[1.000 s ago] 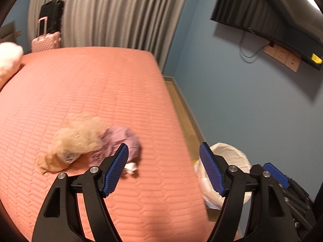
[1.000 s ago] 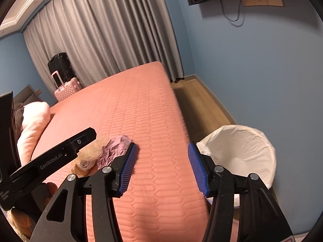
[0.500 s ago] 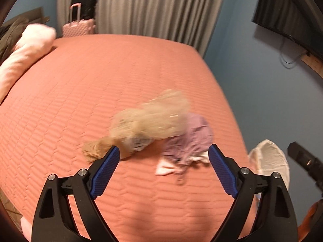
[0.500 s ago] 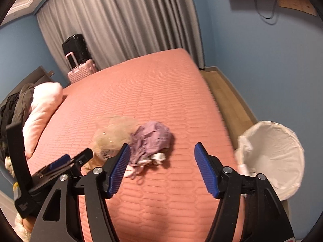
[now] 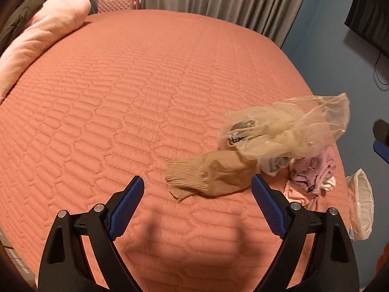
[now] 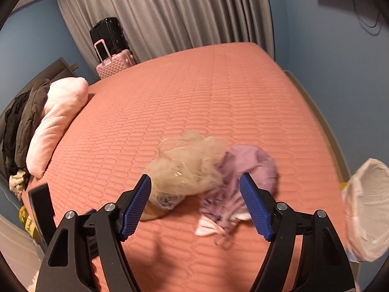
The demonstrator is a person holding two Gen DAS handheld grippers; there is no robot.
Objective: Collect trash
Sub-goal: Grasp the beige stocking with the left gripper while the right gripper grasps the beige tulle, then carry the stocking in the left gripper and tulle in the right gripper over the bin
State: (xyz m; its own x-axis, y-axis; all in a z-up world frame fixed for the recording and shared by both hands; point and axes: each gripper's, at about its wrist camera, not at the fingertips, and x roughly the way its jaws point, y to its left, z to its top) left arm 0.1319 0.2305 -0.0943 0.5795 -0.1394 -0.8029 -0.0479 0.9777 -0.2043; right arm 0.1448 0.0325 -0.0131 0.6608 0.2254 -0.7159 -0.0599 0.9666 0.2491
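Left wrist view shows your left tongs (image 5: 195,203) spread apart, empty, above the bed (image 5: 121,97); your right tongs (image 6: 195,200) are opening, gripping nothing. Beige tulle bundle (image 5: 287,131) and purple cloth (image 6: 245,168) lie on the bed, white-lined bin (image 6: 367,219) beside it.

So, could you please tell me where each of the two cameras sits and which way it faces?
Left wrist: on the left tongs, angled down at the bed; the beige tulle garment lies ahead to the right. Own black arms and blue pads show, open and empty.
Right wrist: on the right tongs, angled down toward the curtain; jaws opening, nothing between them, the tip of the other tongs at lower left.
Shared: bed, garment, lilac clothes, lined bin, pink pillow, pink suitcase.
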